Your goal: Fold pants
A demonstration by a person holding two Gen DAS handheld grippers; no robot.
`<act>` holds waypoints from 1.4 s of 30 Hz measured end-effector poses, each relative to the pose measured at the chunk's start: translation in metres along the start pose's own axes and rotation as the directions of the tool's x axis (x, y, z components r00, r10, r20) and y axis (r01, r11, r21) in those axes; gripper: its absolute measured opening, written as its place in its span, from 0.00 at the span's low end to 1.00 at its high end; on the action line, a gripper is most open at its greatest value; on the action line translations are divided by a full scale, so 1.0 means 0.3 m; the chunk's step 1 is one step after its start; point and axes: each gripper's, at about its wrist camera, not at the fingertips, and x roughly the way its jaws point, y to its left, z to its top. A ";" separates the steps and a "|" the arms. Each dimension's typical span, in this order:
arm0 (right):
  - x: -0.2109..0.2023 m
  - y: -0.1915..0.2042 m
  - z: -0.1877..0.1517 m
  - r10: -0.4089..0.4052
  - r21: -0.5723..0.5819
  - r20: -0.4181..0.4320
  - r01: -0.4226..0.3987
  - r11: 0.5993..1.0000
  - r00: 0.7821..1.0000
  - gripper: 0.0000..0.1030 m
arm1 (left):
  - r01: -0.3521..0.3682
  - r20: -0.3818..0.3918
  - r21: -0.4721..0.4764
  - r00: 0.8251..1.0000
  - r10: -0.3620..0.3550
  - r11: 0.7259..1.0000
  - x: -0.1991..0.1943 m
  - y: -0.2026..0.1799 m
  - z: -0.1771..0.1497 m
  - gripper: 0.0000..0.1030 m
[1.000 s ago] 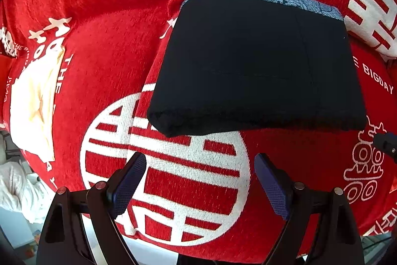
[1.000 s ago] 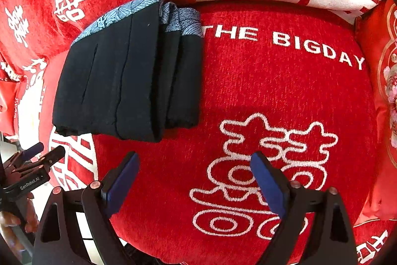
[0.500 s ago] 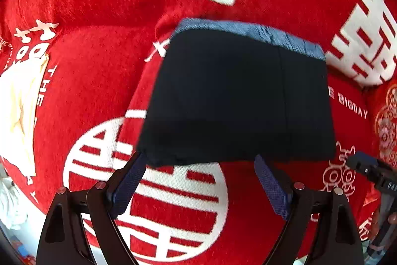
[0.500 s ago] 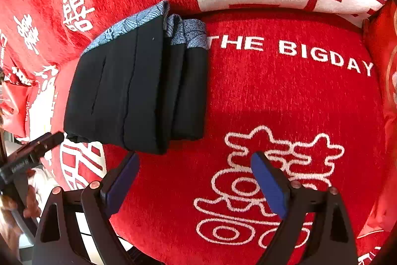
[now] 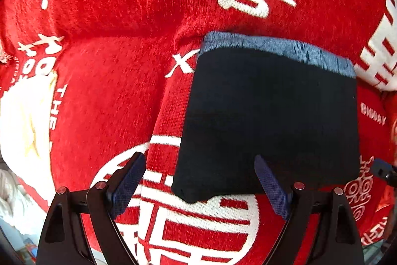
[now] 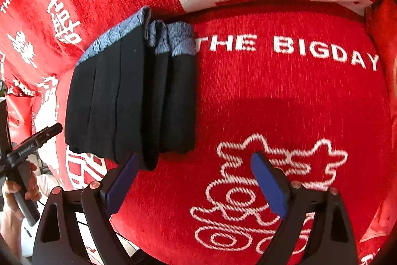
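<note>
Underneath everything, a red plush cover (image 5: 111,66) printed with white characters and lettering, draped over cushions. At the far left edge, a cream cloth (image 5: 27,121), well apart from the work. Next along, the left gripper (image 5: 198,160): spread wide, pinching nothing, pointing down over the near left corner of the pants (image 5: 270,116), one finger above bare cover and the other above dark cloth. Then the pants themselves: lying flat on the cover, folded into a thick squarish packet, black, with a blue-grey patterned waistband (image 5: 273,49) along the far edge. Seen from the right wrist camera, several stacked layers side by side, long edges running away from the camera, near end thick and rounded, no loose leg trailing out. Further right, the right gripper (image 6: 194,157): likewise spread wide and empty, left finger just at the packet's near right corner, the rest over bare cover. Packet ahead and slightly right of the left gripper, ahead and to the left of the right one. Probably little folding left to do. By position, left gripper closer to the packet's middle, so likelier to take the near edge for any last fold or tidy-up.
</note>
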 end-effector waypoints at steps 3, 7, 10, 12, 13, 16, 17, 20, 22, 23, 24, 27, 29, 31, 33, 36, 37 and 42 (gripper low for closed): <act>0.010 -0.005 0.047 0.100 -0.018 -0.018 -0.101 0.995 0.995 0.90 | 0.103 -0.020 -0.026 0.994 -0.104 0.994 0.022 0.043 0.066 0.87; 0.068 -0.033 0.106 0.187 0.008 -0.063 -0.187 0.982 0.980 0.90 | 0.136 -0.062 -0.019 0.989 -0.137 0.991 0.110 0.087 0.137 0.87; 0.116 -0.047 0.144 0.237 0.017 -0.075 -0.236 0.972 0.969 0.90 | 0.175 -0.074 -0.007 0.982 -0.175 0.985 0.161 0.103 0.166 0.87; 0.143 -0.052 0.157 0.257 0.021 -0.074 -0.256 0.966 0.964 0.90 | 0.220 -0.081 0.008 0.972 -0.218 0.976 0.182 0.110 0.176 0.87; 0.152 -0.054 0.160 0.276 0.025 -0.074 -0.274 0.961 0.958 0.90 | 0.238 -0.084 0.018 0.968 -0.235 0.971 0.190 0.116 0.178 0.87; 0.189 -0.058 0.166 0.352 0.033 -0.096 -0.350 0.936 0.931 0.90 | 0.289 -0.101 0.017 0.953 -0.286 0.957 0.218 0.137 0.182 0.87; 0.200 -0.056 0.167 0.365 0.032 -0.104 -0.363 0.931 0.925 0.90 | 0.309 -0.114 0.008 0.945 -0.306 0.951 0.233 0.144 0.185 0.87; 0.239 -0.049 0.170 0.404 0.050 -0.123 -0.401 0.915 0.906 0.90 | 0.333 -0.124 0.034 0.937 -0.327 0.942 0.249 0.151 0.195 0.87; 0.239 -0.036 0.170 0.414 0.036 -0.129 -0.413 0.910 0.901 0.91 | 0.337 -0.129 0.057 0.936 -0.328 0.940 0.242 0.160 0.200 0.87; 0.238 -0.031 0.172 0.419 0.026 -0.136 -0.420 0.907 0.898 0.91 | 0.333 -0.127 0.070 0.938 -0.323 0.940 0.237 0.167 0.206 0.87; 0.242 -0.024 0.175 0.422 0.020 -0.143 -0.424 0.905 0.895 0.91 | 0.331 -0.127 0.083 0.939 -0.320 0.940 0.231 0.173 0.207 0.87; 0.271 -0.002 0.181 0.449 0.023 -0.156 -0.452 0.892 0.880 0.91 | 0.364 -0.147 0.077 0.925 -0.351 0.928 0.248 0.180 0.202 0.87; 0.288 0.022 0.193 0.458 0.030 -0.149 -0.459 0.888 0.876 0.95 | 0.417 -0.159 0.046 0.900 -0.406 0.908 0.276 0.169 0.200 0.87; 0.298 0.038 0.198 0.463 0.028 -0.143 -0.464 0.886 0.875 0.96 | 0.465 -0.171 0.033 0.875 -0.453 0.885 0.302 0.141 0.191 0.87; 0.306 0.046 0.205 0.462 0.013 -0.148 -0.465 0.885 0.875 0.96 | 0.493 -0.181 0.028 0.858 -0.481 0.869 0.324 0.116 0.183 0.87; 0.316 0.044 0.216 0.455 0.057 -0.146 -0.452 0.890 0.879 0.95 | 0.494 -0.176 0.015 0.857 -0.484 0.870 0.336 0.095 0.171 0.89; 0.317 0.048 0.219 0.433 0.078 -0.142 -0.426 0.901 0.890 0.89 | 0.491 -0.158 0.014 0.861 -0.483 0.871 0.329 0.091 0.164 0.86; 0.269 0.056 0.210 0.410 0.080 -0.126 -0.403 0.912 0.903 0.44 | 0.482 -0.096 0.057 0.874 -0.476 0.874 0.252 0.028 0.117 0.62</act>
